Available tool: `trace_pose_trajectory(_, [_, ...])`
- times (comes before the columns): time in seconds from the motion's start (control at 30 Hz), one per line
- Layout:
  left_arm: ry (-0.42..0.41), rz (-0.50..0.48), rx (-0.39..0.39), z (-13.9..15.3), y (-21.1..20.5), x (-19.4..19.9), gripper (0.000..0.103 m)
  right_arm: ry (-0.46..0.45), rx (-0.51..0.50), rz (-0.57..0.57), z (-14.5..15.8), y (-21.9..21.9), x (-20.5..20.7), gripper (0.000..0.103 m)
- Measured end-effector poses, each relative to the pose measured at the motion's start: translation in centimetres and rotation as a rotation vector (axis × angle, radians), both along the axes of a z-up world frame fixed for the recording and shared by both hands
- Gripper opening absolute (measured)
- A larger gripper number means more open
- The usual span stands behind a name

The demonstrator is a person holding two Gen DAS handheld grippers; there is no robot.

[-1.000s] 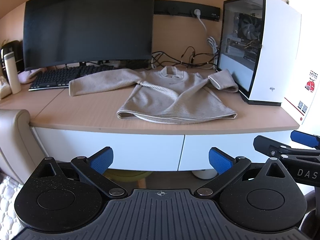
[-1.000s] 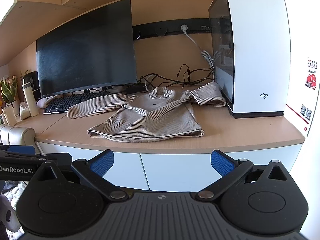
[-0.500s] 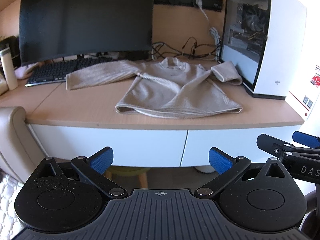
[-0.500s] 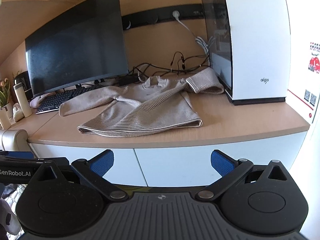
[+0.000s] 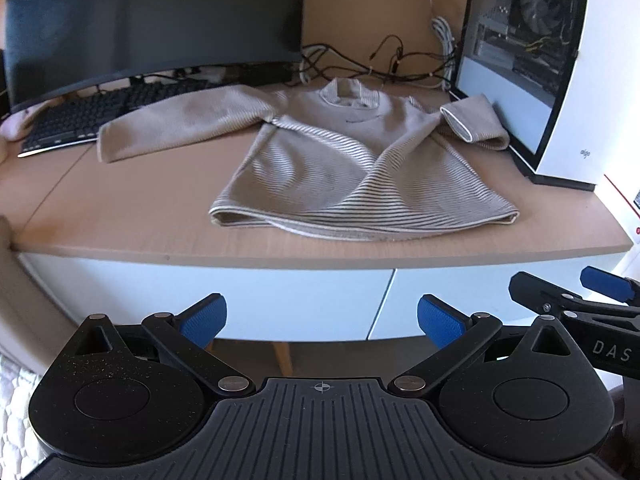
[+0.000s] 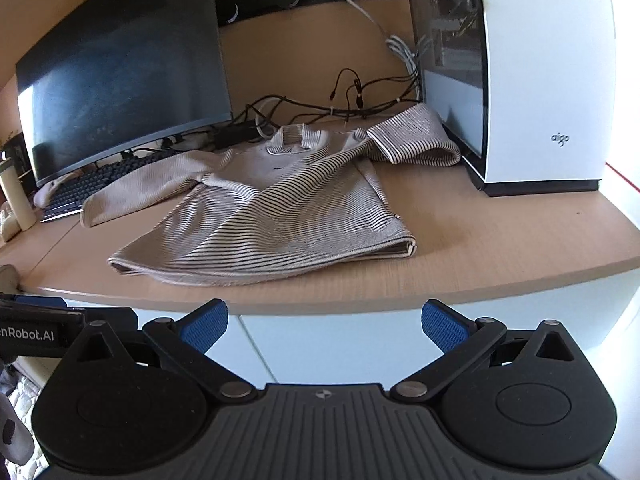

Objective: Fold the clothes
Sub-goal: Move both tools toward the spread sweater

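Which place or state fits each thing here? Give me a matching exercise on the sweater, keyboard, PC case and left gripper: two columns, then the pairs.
Things:
1. sweater
2. keyboard
3. PC case
4. left gripper

Places or states:
A. stands at the right end of the desk
B. open, empty, in front of the desk edge
C. lies under the monitor, at the left
D. spread across the middle of the desk, one sleeve stretched to the left

Pairs: 1-D, 2-C, 3-A, 4-B
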State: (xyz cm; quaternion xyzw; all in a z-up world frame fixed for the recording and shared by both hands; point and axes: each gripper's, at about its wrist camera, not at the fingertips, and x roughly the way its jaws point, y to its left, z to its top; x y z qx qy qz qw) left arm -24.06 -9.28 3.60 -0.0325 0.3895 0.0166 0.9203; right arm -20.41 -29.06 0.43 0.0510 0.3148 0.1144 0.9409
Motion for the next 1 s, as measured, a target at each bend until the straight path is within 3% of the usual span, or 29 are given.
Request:
trace_pose_trajectory(0.47, [0.031, -0.055, -0.056, -0.4, 1.6, 11.5, 0.103, 0.011, -0.045, -0.093, 1.5, 1.5, 9.2, 0.103])
trace_pose_trajectory(0.7, [0.057, -0.111, -0.147, -1.4, 5.1, 17.4, 0.103, 0.058, -0.079, -0.118, 2.4, 3.4, 13.2, 0.103])
trace_pose_trajectory(1.0, [0.110, -0.144, -0.252, -2.6, 7.1, 22.2, 0.103, 0.125, -0.081, -0.135, 1.0, 4.1, 14.9, 0.103])
